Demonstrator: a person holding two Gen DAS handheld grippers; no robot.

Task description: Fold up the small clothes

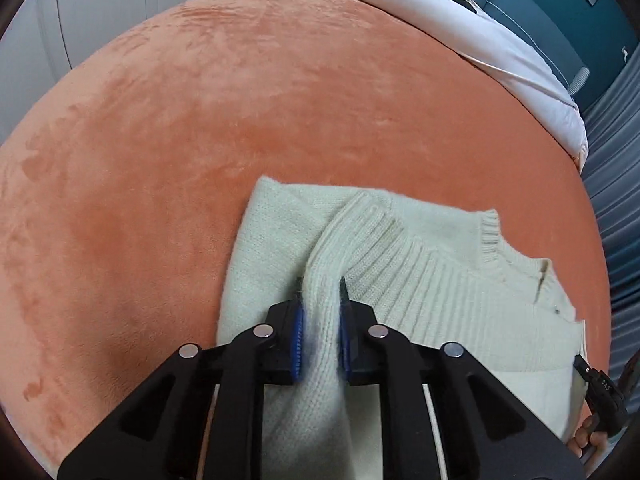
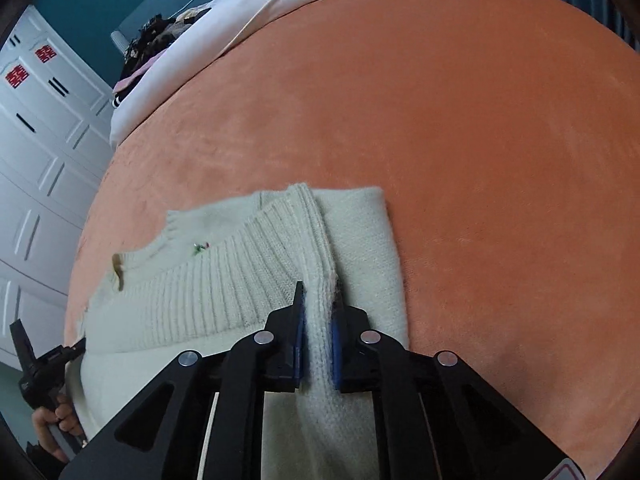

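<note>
A cream knitted sweater [image 1: 420, 280] lies partly folded on the orange bed cover [image 1: 200, 120]; its ribbed hem is turned over toward the neckline. My left gripper [image 1: 320, 286] is shut on a pinched ridge of the ribbed hem at the sweater's left side. In the right wrist view the same sweater [image 2: 200, 288] shows, with a small embroidered mark near the collar. My right gripper [image 2: 318, 290] is shut on a pinched ridge of the hem at the sweater's right side. Each gripper's body shows at the edge of the other's view.
The orange cover [image 2: 480, 140] spreads wide beyond the sweater. A white duvet [image 1: 460, 32] lies along the far edge, with a pile of dark clothes [image 2: 156, 40] by it. White wardrobe doors [image 2: 40, 140] stand at the left, grey curtains [image 1: 616, 200] at the right.
</note>
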